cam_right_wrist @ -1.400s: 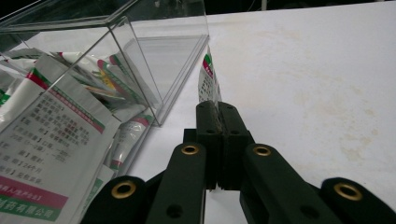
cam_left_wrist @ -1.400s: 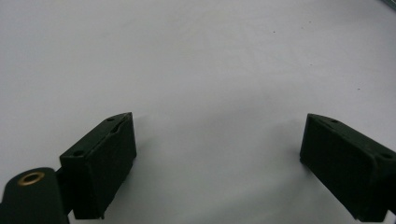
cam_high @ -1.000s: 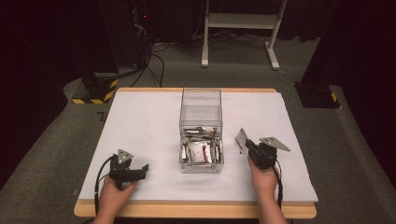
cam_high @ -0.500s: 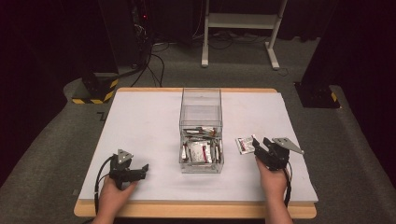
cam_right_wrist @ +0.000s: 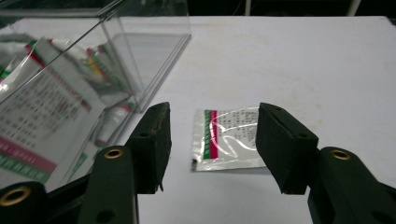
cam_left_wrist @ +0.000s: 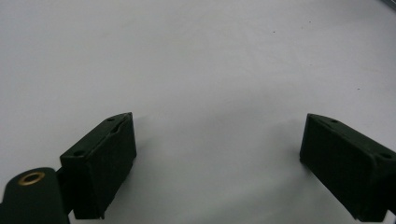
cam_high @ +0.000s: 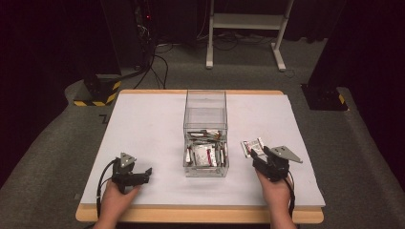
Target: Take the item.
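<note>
In the high view, a flat white sachet with a red stripe (cam_high: 253, 146) lies just right of the clear plastic box of sachets (cam_high: 206, 138), before the right gripper (cam_high: 258, 157). The left gripper (cam_left_wrist: 217, 156) view shows released jaws over the white table (cam_left_wrist: 196, 60). In the right gripper view, spread jaws frame the sachet, not touching.

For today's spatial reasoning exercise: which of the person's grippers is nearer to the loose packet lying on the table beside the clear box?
The right gripper. The packet lies flat just beyond its open jaws. The left gripper sits across the clear box, far away.
</note>
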Action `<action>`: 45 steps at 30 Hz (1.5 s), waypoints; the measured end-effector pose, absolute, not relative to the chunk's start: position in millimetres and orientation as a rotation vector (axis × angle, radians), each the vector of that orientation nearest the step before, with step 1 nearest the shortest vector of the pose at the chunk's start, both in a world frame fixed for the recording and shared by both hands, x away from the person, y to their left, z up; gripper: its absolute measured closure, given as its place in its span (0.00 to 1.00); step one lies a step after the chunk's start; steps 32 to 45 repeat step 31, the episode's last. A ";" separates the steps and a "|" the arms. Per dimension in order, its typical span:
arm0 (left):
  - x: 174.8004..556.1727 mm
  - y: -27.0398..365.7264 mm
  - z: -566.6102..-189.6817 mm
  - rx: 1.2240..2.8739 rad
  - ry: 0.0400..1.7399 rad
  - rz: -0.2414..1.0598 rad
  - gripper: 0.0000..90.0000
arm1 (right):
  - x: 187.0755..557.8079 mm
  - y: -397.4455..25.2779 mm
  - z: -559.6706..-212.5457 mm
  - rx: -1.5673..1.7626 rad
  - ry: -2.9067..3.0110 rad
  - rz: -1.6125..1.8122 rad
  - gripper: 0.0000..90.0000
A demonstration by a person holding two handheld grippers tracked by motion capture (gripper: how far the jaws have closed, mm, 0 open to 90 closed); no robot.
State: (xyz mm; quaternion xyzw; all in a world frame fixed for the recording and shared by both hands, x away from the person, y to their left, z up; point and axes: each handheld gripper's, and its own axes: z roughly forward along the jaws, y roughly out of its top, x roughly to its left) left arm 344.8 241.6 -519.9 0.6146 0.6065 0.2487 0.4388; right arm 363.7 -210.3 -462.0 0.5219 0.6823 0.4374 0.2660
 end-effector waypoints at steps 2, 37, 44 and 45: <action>344.9 241.6 -519.9 1.527 1.507 0.618 0.12 | 361.9 -204.5 -465.6 1.393 1.879 1.173 0.50; 344.8 241.6 -519.9 1.530 1.506 0.618 0.12 | 358.8 -147.3 -504.4 1.298 2.198 0.944 0.41; 344.8 241.6 -519.9 1.530 1.506 0.618 0.12 | 358.8 -147.3 -504.4 1.298 2.198 0.944 0.41; 344.8 241.6 -519.9 1.530 1.506 0.618 0.12 | 358.8 -147.3 -504.4 1.298 2.198 0.944 0.41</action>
